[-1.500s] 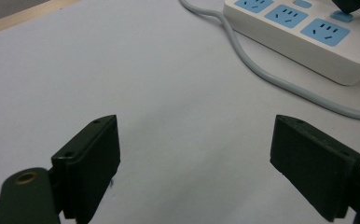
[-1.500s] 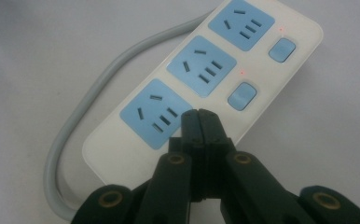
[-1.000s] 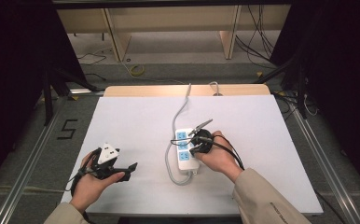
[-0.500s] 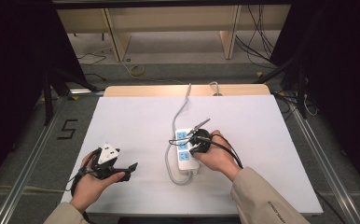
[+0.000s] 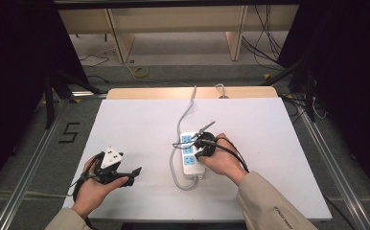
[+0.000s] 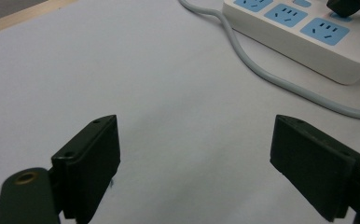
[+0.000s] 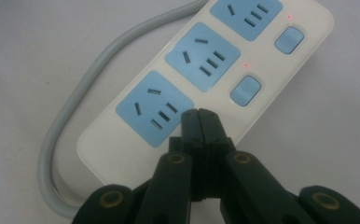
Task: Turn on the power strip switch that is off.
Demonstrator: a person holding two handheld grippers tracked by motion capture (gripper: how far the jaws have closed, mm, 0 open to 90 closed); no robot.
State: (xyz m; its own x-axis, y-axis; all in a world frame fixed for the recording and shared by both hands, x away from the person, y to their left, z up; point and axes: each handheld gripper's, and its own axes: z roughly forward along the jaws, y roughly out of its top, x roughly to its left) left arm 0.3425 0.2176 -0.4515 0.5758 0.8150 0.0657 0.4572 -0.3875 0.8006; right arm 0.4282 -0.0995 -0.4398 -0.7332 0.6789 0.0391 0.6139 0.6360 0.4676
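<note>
A white bench (image 5: 125, 124) stands in the middle of the room, with a strip of bare pale wood (image 5: 140, 93) along its far edge. It rests on a grey floor (image 5: 25, 158), where metal rails (image 5: 22, 191) run along both sides and a dark figure "5" (image 5: 69, 132) is marked to the left. Beyond the bench stands a light wooden shelf (image 5: 116, 33) with upright legs, loose cables (image 5: 264, 43) lying beneath and beside it, one of them yellow (image 5: 141, 73). Black curtains (image 5: 15, 57) close off the left and right sides. Light falls evenly from above, brightest on the bench top.
</note>
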